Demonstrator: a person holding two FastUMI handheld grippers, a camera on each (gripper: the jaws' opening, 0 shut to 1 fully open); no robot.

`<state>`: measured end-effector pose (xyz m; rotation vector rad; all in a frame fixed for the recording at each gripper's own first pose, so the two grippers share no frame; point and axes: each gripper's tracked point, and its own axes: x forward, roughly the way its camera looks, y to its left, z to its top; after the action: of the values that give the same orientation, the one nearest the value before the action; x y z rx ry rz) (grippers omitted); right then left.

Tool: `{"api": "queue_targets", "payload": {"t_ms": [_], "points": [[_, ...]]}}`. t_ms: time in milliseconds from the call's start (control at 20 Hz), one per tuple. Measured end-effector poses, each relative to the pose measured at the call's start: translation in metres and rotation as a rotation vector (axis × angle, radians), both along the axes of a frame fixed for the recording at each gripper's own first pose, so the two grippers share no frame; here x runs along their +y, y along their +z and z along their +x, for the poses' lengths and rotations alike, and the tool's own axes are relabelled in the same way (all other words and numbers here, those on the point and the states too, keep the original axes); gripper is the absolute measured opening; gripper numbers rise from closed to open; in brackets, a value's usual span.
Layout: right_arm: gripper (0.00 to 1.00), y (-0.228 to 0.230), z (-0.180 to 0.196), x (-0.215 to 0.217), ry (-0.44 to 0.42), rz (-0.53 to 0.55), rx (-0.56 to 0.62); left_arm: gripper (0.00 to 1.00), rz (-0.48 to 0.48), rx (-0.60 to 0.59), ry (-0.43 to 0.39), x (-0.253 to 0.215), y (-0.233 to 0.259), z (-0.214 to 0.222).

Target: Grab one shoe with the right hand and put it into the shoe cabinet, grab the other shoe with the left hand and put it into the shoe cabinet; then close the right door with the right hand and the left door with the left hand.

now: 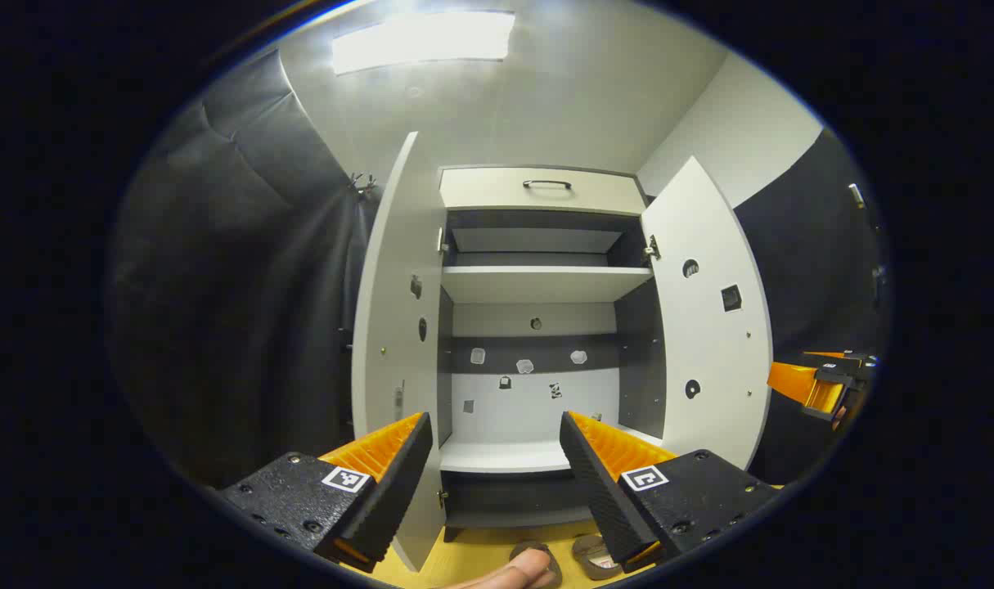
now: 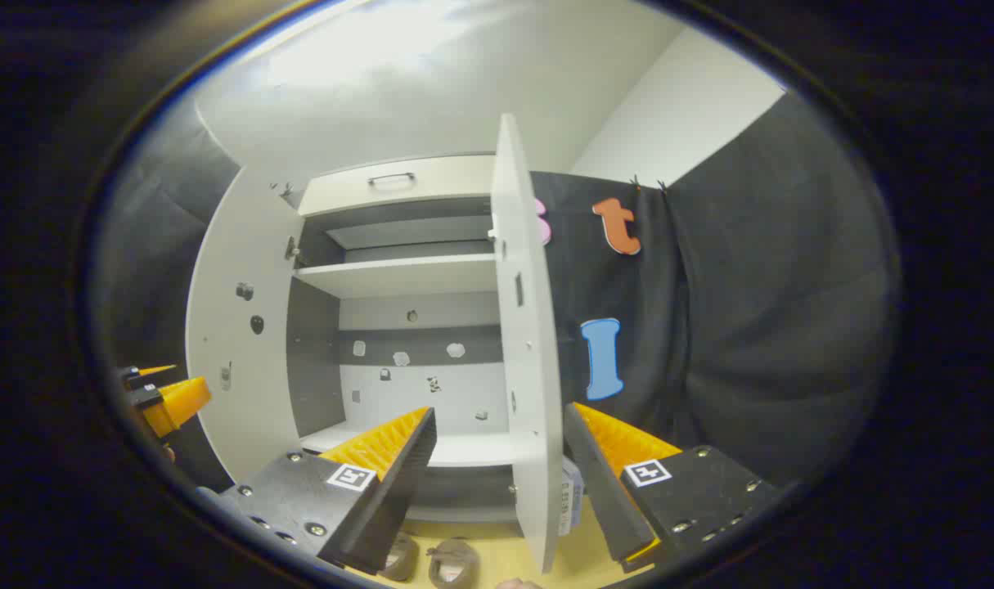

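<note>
Shoe cabinet (image 1: 537, 282): It is standing wide open. Both doors are swinging out and the shelves are looking bare.
Left door (image 1: 390, 327): It is sticking out toward us, just beside the left tool.
Right door (image 2: 525, 327): Its thin edge is pointing between the fingers of the right tool.
Shoes (image 2: 452, 563): Two brownish shoes are sitting on the yellow floor (image 2: 497, 556) in front of the bottom edge of the cabinet, not inside yet.
Right tool (image 2: 501, 458): It is holding nothing, fingers spread wide. I think it is going first, so it should be dipping down to one shoe and pinching it in the middle.
Left tool (image 1: 492, 462): It is also spread wide and holding nothing, waiting by the lower shelf.
Different looks: The left gripper view is showing the right tool far off at the right, and a bit of hand (image 1: 513, 574) at the bottom. The right gripper view is showing both shoes more clearly.
</note>
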<state>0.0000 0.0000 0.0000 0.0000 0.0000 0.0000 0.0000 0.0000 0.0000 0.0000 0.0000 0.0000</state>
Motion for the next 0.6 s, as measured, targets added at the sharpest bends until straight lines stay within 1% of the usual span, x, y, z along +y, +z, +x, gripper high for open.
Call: {"api": "queue_targets", "payload": {"t_ms": [50,100,200,350,400,450,500,600], "points": [[0.95,0.000,-0.001,0.015,0.016,-0.007,0.000,0.94,-0.001,0.006,0.012,0.011,0.000,0.004],[0.92,0.000,-0.002,0.028,0.035,-0.004,0.008,0.97,0.003,0.014,0.017,0.016,-0.002,0.006],[0.94,-0.004,-0.004,0.054,0.084,-0.008,0.012,0.97,0.016,0.030,0.013,0.023,-0.008,0.008],[0.95,-0.004,0.000,0.068,0.089,-0.048,-0.002,0.97,-0.010,0.066,-0.028,0.022,-0.020,0.005],[0.95,-0.003,-0.001,0.071,0.089,-0.053,-0.002,0.95,-0.016,0.063,-0.034,0.023,-0.020,0.006],[0.95,-0.004,0.000,0.076,0.096,-0.050,0.002,0.97,-0.017,0.061,-0.034,0.026,-0.022,0.005],[0.94,-0.005,0.000,0.082,0.108,-0.047,0.005,0.94,-0.020,0.059,-0.034,0.027,-0.023,0.005],[0.94,-0.005,0.000,0.087,0.126,-0.049,0.010,0.94,-0.023,0.064,-0.047,0.024,-0.026,0.005]]}}
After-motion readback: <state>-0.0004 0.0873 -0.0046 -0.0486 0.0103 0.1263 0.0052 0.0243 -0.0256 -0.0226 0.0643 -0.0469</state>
